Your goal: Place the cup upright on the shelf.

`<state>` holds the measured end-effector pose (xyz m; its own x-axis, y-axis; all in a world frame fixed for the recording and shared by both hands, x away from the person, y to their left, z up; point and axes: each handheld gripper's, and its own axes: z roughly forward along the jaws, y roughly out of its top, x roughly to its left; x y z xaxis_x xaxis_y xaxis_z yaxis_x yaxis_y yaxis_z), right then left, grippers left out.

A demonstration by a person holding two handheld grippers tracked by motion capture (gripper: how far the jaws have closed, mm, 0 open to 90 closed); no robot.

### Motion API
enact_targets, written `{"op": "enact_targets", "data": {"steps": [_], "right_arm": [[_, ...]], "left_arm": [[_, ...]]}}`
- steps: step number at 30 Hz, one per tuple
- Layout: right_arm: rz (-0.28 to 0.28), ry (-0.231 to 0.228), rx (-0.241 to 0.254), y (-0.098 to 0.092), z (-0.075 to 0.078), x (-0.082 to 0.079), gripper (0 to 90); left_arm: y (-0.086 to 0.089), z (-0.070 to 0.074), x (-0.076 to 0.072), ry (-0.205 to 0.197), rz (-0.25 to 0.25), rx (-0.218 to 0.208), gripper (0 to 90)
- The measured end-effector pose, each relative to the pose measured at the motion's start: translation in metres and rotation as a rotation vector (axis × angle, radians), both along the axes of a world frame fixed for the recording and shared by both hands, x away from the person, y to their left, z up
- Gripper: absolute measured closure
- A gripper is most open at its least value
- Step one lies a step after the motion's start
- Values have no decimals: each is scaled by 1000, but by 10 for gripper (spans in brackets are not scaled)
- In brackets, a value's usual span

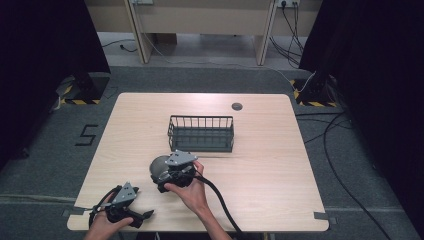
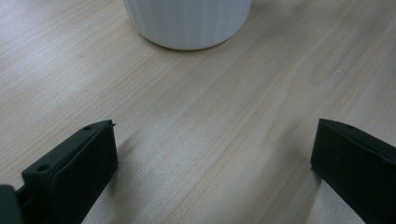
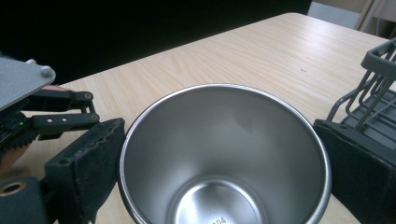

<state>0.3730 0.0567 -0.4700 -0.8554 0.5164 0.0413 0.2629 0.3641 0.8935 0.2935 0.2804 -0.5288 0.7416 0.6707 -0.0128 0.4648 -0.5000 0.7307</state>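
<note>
A steel cup [image 1: 159,166] stands upright on the wooden table [image 1: 260,165], just in front of the wire basket. My right gripper [image 1: 162,174] reaches over it from the near side. In the right gripper view the cup [image 3: 224,154] spans the whole gap and its rim touches both black pads [image 3: 88,158], so the right gripper [image 3: 219,156] is shut on it. My left gripper [image 1: 141,216] rests at the table's near-left corner, its jaws wide open. In the left gripper view nothing lies between its jaws [image 2: 212,140], and the base of a white ribbed vessel [image 2: 187,23] stands ahead on the wood.
A dark wire basket [image 1: 200,118] stands at the table's middle and looks empty; its corner [image 3: 373,88] lies just right of the cup. A small round grommet [image 1: 236,106] is set near the far edge. Cables trail on the floor at right.
</note>
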Motion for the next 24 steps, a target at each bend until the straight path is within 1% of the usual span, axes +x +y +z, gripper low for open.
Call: {"op": "enact_targets", "data": {"steps": [2,4,9,11,17,18,20,24], "right_arm": [[19,-9,-4,-2,1,1,59],[34,-14,1,-5,3,3,59],[78,-15,38,-14,9,8,59],[93,-5,54,-18,13,10,60],[128,0,57,-33,32,19,60],[127,6,58,-35,35,20,60],[133,1,55,-40,42,23,60],[126,-4,56,-50,54,29,60]], "left_arm": [[0,0,0,0,-1,0,0],[0,0,0,0,0,-1,0],[0,0,0,0,-1,-1,0],[0,0,0,0,0,-1,0],[0,0,0,-1,-1,0,0],[0,0,0,0,0,0,0],[0,0,0,-1,0,-2,0],[0,0,0,-1,0,-1,0]]}}
